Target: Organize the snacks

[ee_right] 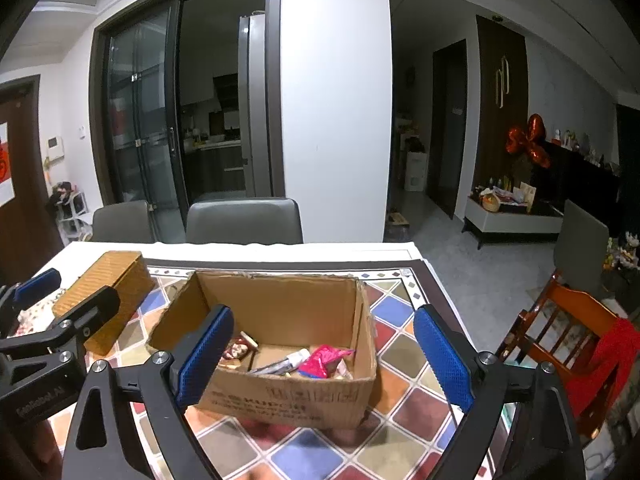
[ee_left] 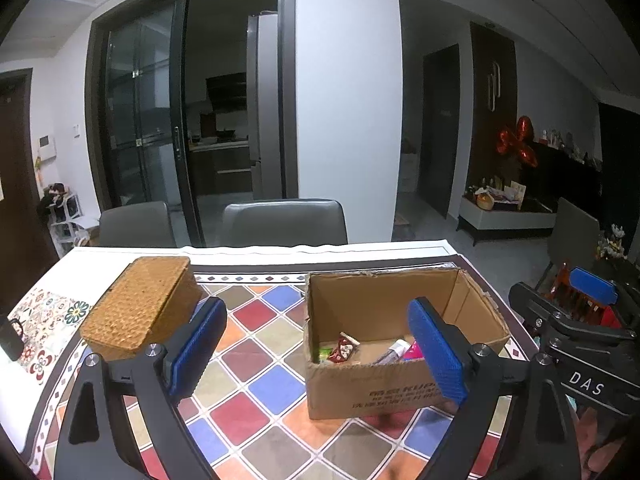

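An open cardboard box (ee_left: 372, 384) (ee_right: 288, 396) stands on the table's patterned cloth (ee_left: 264, 336) with several snack packets inside: a red and white one (ee_left: 342, 350) (ee_right: 238, 350), a pink one (ee_left: 414, 350) (ee_right: 320, 362) and a white tube-like one (ee_right: 286, 362). My left gripper (ee_left: 318, 354) is open, its blue pads wide apart with nothing between them, in front of the box's left part. My right gripper (ee_right: 324, 358) is open too, straddling the box's front without touching it. A woven basket (ee_left: 140, 312) (ee_right: 106, 296) with its lid on sits left of the box.
Two grey chairs (ee_left: 284, 222) (ee_right: 244, 220) stand at the table's far edge. A wooden chair (ee_right: 560, 332) with a red cloth (ee_right: 604, 368) is at the right. The right gripper's black body (ee_left: 576, 332) shows at the right of the left wrist view.
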Available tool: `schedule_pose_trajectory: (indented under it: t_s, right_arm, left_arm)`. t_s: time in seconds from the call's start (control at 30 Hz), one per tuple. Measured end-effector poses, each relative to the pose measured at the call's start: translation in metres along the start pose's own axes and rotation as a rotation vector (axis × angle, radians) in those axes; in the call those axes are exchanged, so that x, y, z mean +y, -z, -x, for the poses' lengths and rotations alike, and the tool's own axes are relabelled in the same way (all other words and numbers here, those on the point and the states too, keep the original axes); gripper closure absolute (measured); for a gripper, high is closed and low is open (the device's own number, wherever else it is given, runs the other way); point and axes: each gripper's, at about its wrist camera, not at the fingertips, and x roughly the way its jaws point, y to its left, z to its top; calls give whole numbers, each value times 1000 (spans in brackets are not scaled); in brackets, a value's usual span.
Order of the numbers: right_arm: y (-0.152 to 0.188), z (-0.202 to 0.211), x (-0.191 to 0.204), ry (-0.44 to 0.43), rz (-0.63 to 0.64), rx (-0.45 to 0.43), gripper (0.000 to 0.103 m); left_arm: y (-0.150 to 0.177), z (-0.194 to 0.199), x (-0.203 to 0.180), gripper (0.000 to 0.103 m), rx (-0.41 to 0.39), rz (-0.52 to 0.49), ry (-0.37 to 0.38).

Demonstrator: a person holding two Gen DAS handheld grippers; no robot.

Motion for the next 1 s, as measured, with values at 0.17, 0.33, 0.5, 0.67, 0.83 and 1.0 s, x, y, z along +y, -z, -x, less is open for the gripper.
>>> schedule_pose_trajectory:
  t_s: [0.17, 0.33, 0.5, 0.67, 0.83, 1.0]
  right_arm:
    - [4, 14, 3, -5, 2, -11, 11]
    - [8, 27, 4, -12, 3, -17, 11]
    - [16, 38, 4, -18, 6, -19, 11]
    - [23, 48, 5, -21, 5, -17, 11]
    - [32, 60, 5, -21, 3, -17, 11]
    - [45, 75, 3, -17, 6, -22, 11]
  left_arm:
    - [4, 15, 3, 10, -5, 2, -8]
    - [11, 28, 4, 10, -7, 12, -14]
    - [19, 38, 5, 10, 0, 20, -18]
    - [27, 51, 6, 10, 6, 22, -26]
    - [36, 63, 4, 10, 12, 29, -26]
    - [46, 76, 2, 10, 7, 26, -24]
